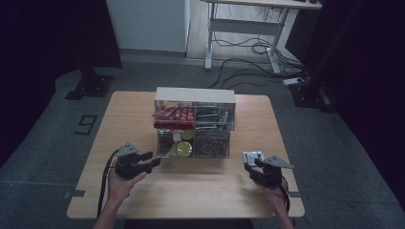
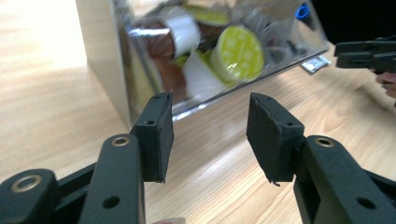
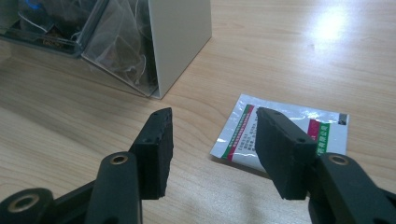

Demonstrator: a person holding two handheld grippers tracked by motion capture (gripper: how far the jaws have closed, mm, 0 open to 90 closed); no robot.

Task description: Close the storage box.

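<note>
Item: flat white foil sachet with green and red print [image 3: 280,135], lying on the light wooden table [image 3: 327,56] just ahead of the right gripper [image 3: 212,149], jaws spread wide, empty, apparently lined up to pick it. Left gripper [image 2: 208,135]: likewise wide open, empty, facing the clear plastic two-tier organiser box [image 2: 219,51], probably waiting.

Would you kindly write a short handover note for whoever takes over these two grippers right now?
Left gripper: open, holding nothing, pointed at the lower bin of the clear plastic two-tier organiser, near its yellow-lidded round cups.
Right gripper: open, holding nothing, poised just over the flat white sachet with red and green print, which lies on the wooden table right of the organiser.
Done: nothing gripped yet.
Left: probably closing on the sachet and taking it to the organiser.
</note>
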